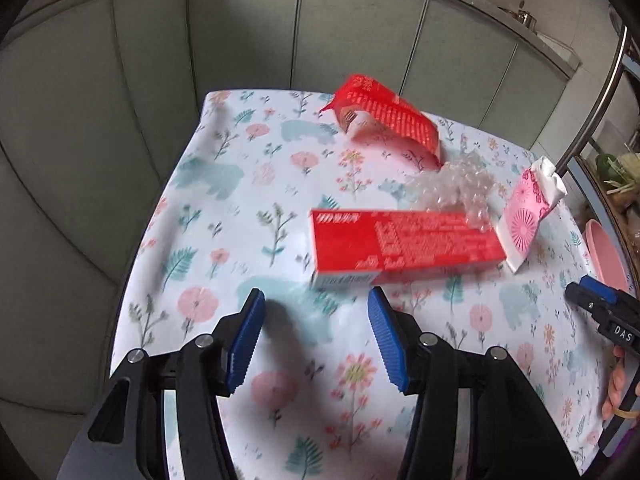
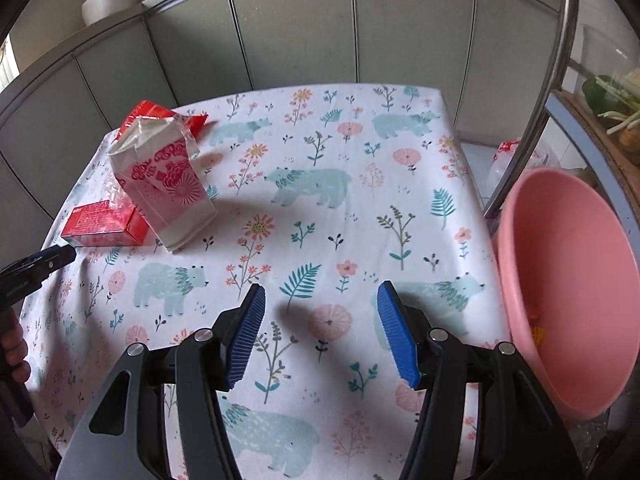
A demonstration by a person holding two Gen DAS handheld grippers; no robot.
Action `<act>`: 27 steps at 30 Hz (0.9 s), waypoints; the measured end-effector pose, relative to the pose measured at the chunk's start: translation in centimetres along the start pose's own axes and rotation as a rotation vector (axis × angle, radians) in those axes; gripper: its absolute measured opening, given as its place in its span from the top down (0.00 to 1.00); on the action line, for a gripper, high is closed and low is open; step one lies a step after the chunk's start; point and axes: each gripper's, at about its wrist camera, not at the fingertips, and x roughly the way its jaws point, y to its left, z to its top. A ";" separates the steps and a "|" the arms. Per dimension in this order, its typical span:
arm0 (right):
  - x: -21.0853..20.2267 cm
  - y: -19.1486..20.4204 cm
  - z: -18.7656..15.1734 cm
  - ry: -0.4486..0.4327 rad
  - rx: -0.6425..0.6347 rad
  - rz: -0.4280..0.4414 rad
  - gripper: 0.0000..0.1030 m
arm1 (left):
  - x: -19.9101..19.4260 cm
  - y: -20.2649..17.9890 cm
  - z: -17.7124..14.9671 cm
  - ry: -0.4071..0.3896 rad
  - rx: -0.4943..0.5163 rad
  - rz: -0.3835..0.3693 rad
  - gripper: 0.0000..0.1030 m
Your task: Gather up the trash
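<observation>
So there's a table (image 1: 224, 240) with a floral bear-print cloth and the trash is all bunched together on it. From the left tongs' (image 1: 316, 340) view, the red box (image 1: 404, 246) lies flat just past the fingertips, around 1 o'clock from them, long axis running side to side across the view, one short end toward the tongs' right finger and the other end butting up to the pink carton (image 1: 528, 216). That carton leans, its torn-open top pointing up and off toward 2 o'clock. A wad of bubble wrap (image 1: 456, 188) sits right behind the box, touching it, and behind that, about 12 o'clock, a red wrapper (image 1: 388, 120) lies with its long axis slanting from upper left to lower right. The left tongs are apart with nothing between the blue pads, hovering over bare cloth just short of the box. The right tongs (image 2: 320, 336) are apart too, nothing in them, over the cloth well away from the pile; from their camera the carton is up at 10 o'clock, and a pink basin (image 2: 568, 280) sits at the table's edge at 3 o'clock. A hand (image 2: 14, 354) holding the left tongs shows at 9 o'clock there.
</observation>
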 end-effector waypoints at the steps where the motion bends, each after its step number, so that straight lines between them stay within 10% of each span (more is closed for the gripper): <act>1: 0.1 0.2 0.1 0.001 -0.007 -0.003 0.43 | 0.2 -0.2 0.3 -0.001 0.000 0.008 0.49; 8: 1.0 1.6 0.6 -0.012 -0.074 -0.035 0.42 | 1.7 -1.4 1.6 -0.045 0.028 0.069 0.48; 13: 1.3 2.1 0.8 -0.017 -0.088 -0.042 0.32 | 2.8 -3.3 1.5 0.007 0.127 0.026 0.03; 27: 1.9 2.2 1.1 -0.030 -0.060 -0.078 0.20 | 2.9 -4.0 1.3 0.014 0.159 0.043 0.03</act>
